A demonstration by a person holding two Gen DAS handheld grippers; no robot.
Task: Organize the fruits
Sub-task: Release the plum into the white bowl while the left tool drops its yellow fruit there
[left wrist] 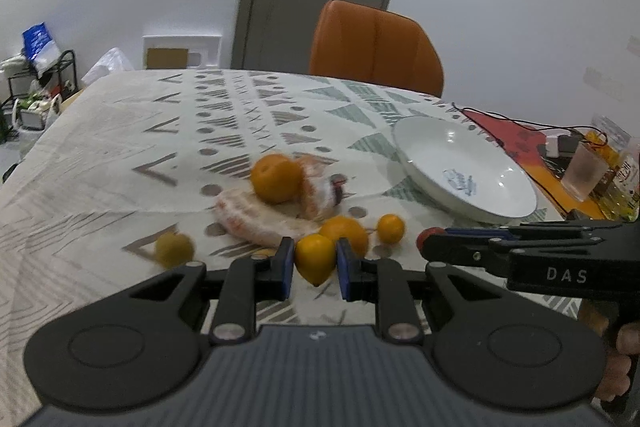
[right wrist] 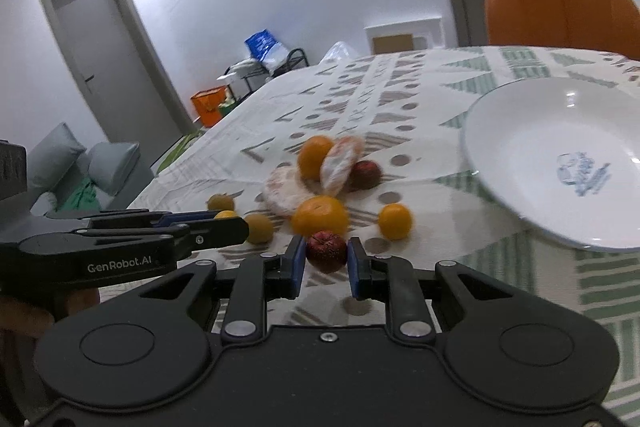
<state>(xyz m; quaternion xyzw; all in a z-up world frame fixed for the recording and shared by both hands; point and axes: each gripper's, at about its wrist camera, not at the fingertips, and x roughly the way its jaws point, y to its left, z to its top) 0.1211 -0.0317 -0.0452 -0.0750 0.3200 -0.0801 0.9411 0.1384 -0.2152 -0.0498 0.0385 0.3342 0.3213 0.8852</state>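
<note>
Claws both clamped: left claw w/ 1 yellow fruit, right claw w/ 1 red fruit.

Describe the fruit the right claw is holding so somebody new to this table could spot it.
Start at the white plate on the patterned tablecloth; the fruit pile lies left of it. At the pile's near edge, the right claw is shut on a small red fruit, dark and glossy where its nearest neighbours are orange.

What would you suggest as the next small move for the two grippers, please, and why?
Probably carry both fruits toward the empty white ceramic plate. The left gripper is shut on a small yellow fruit, the right gripper on a dark red fruit.
</note>
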